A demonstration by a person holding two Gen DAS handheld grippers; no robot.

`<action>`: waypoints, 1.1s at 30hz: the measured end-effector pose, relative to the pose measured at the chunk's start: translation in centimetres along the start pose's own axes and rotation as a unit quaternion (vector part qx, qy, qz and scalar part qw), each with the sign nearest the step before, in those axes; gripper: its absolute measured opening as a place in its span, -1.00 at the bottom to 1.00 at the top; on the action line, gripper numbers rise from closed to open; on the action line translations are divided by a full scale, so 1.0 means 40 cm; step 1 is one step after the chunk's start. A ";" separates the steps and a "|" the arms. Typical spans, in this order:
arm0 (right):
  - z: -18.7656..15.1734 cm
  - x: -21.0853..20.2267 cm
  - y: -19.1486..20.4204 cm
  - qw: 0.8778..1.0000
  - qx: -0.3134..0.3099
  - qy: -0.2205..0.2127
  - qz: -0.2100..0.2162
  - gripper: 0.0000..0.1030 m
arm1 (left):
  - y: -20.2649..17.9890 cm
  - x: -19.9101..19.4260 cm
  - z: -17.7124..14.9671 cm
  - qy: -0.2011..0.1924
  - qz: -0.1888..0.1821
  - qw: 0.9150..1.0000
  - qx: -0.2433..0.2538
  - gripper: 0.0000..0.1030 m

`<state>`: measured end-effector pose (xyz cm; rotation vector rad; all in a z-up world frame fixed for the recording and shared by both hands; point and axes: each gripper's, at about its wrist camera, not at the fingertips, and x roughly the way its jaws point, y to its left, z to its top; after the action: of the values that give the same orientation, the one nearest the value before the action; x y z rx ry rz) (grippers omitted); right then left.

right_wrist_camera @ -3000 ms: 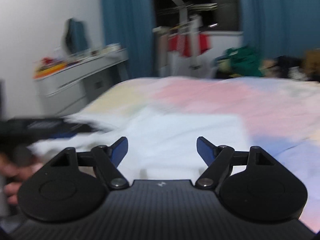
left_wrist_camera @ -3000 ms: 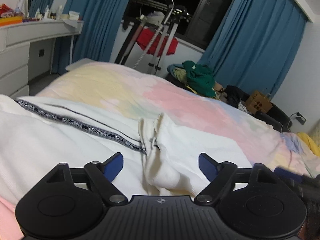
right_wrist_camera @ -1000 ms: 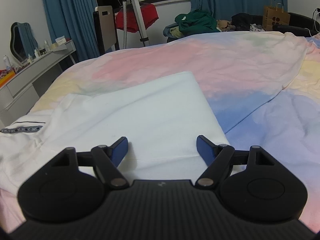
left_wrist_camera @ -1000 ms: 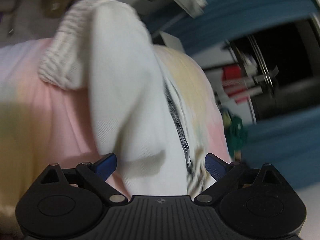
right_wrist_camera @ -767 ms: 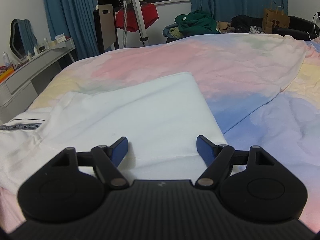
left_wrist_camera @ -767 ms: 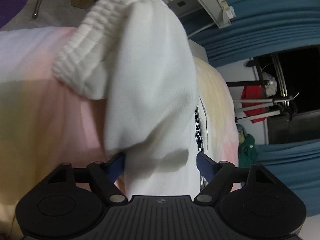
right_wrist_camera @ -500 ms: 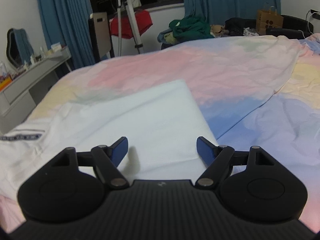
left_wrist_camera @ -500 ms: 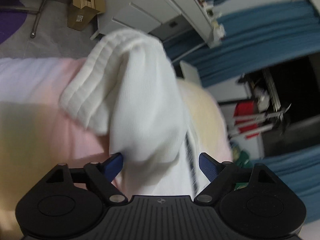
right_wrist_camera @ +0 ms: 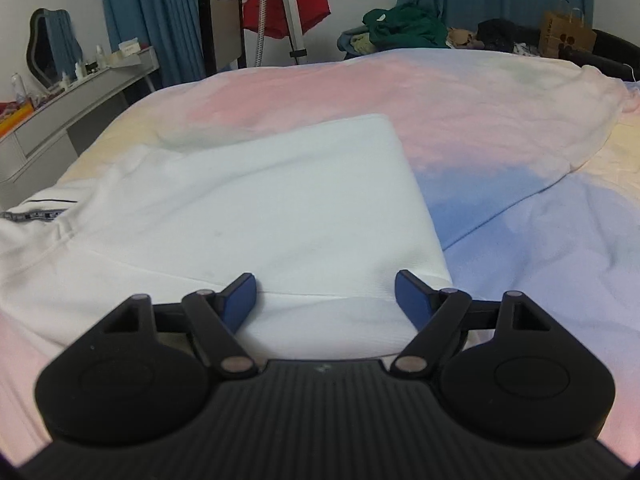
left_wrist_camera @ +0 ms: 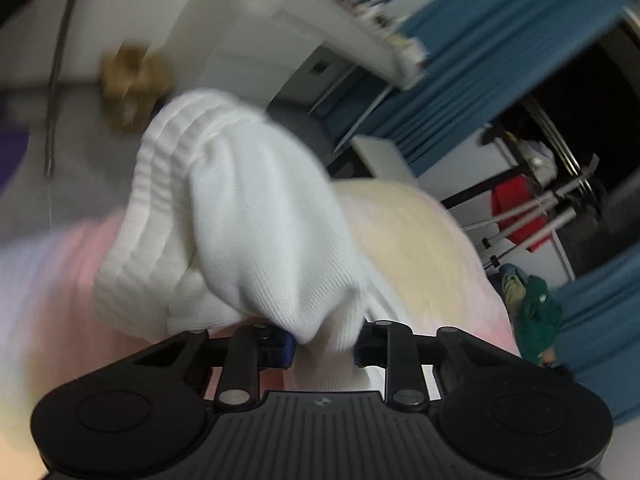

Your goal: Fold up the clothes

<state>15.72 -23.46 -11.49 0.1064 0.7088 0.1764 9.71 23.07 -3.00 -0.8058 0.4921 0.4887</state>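
Observation:
A white sweatshirt lies on the pastel bedspread, its body partly folded into a flat panel. A dark lettered stripe runs along its left part. My left gripper is shut on the white sleeve, whose ribbed cuff hangs lifted above the bed's edge. My right gripper is open and empty, just above the near edge of the folded panel.
A grey dresser stands left of the bed. A tripod with a red cloth, blue curtains, a green clothes pile and a paper bag stand beyond the bed. A cardboard box lies on the floor.
My left gripper has closed on the sleeve, which it straddled open before, and has lifted it. My right gripper stays open and has barely moved.

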 end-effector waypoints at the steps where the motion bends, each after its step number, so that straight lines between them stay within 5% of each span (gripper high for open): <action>1: 0.004 -0.001 -0.004 1.000 0.005 0.000 0.002 0.53 | -0.047 -0.023 -0.011 -0.020 -0.003 0.999 0.032 -0.52; 4: 0.014 -0.008 -0.026 0.999 0.034 0.000 0.014 0.53 | -0.189 -0.091 -0.045 -0.078 -0.010 0.989 0.128 -0.52; 8: 0.028 -0.026 -0.046 0.997 0.074 -0.002 0.021 0.48 | -0.385 -0.174 -0.124 -0.150 -0.031 0.958 0.243 -0.53; 15: 0.050 -0.111 -0.174 0.979 0.195 -0.054 0.009 0.49 | -0.667 -0.189 -0.492 -0.214 -0.087 0.896 0.380 -0.53; 18: 0.046 -0.134 -0.259 0.962 0.261 -0.078 -0.004 0.50 | -0.695 -0.172 -0.675 -0.205 -0.102 0.876 0.425 -0.52; 24: 0.023 -0.136 -0.350 0.939 0.334 -0.088 0.004 0.54 | -0.679 -0.068 -0.950 -0.101 -0.093 0.826 0.546 -0.35; 27: 0.021 -0.124 -0.342 0.936 0.340 -0.084 0.049 0.54 | -0.678 -0.087 -1.007 -0.110 -0.092 0.780 0.609 -0.20; 30: 0.029 -0.106 -0.323 0.931 0.339 -0.075 0.112 0.54 | -0.679 -0.124 -1.000 -0.087 -0.122 0.754 0.640 0.40; 33: 0.034 -0.091 -0.300 0.929 0.333 -0.060 0.152 0.54 | -0.650 -0.182 -0.974 -0.076 -0.128 0.726 0.671 0.50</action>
<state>15.41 -35.98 -10.00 0.8746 0.6030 0.2166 10.38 -24.14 -7.54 0.5890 0.4335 -0.1418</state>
